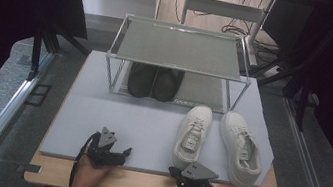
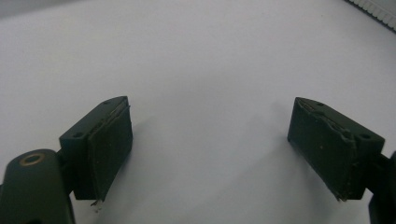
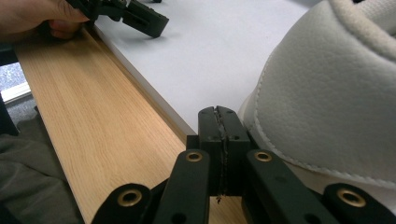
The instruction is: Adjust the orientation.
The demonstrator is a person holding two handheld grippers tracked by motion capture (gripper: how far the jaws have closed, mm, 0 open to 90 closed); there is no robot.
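Note:
Two white sneakers lie on the grey mat point(image 1: 116, 111), toes toward the rack: one point(image 1: 193, 133) near the middle, the other point(image 1: 241, 147) to its right. My right gripper point(image 1: 181, 174) rests at the table's front edge, just by the heel of the nearer sneaker point(image 3: 327, 93). Its jaws point(image 3: 219, 116) are shut pad to pad with nothing between them. My left gripper point(image 1: 117, 154) sits at the front left of the mat, held by a hand. In the left gripper view its jaws point(image 2: 210, 121) stand wide open over bare mat.
A metal rack point(image 1: 179, 47) with a grey top shelf stands at the back of the mat. A pair of dark shoes point(image 1: 154, 81) sits under it. A wooden strip point(image 3: 93, 116) of the table runs along the mat's front edge. My left gripper point(image 3: 140, 18) shows far off.

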